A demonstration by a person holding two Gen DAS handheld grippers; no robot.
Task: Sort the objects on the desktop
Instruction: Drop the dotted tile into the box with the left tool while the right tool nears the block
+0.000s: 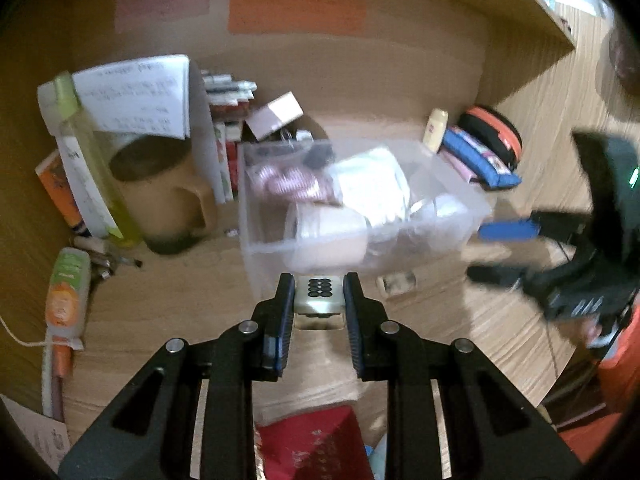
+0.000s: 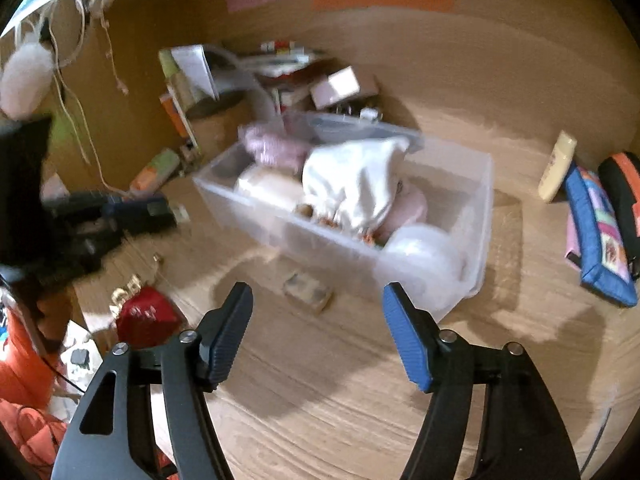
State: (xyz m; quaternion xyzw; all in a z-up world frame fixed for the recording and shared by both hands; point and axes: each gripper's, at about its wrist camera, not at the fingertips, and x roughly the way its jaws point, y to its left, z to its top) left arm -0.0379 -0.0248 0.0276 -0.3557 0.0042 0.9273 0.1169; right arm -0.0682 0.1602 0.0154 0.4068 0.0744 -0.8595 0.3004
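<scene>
My left gripper is shut on a small cream device with dark round buttons, held just in front of the near wall of a clear plastic bin. The bin holds a white cloth, a pink striped item and a cream jar. My right gripper is open and empty above the bare desk, near the same bin. A small tan block lies on the desk between its fingers and the bin. The left gripper shows blurred at the left in the right wrist view.
A brown mug, a yellow-green bottle, books and papers stand at the back left. An orange-green tube lies left. A blue pencil case, a black-orange case and a cream bottle lie right. A red pouch lies near.
</scene>
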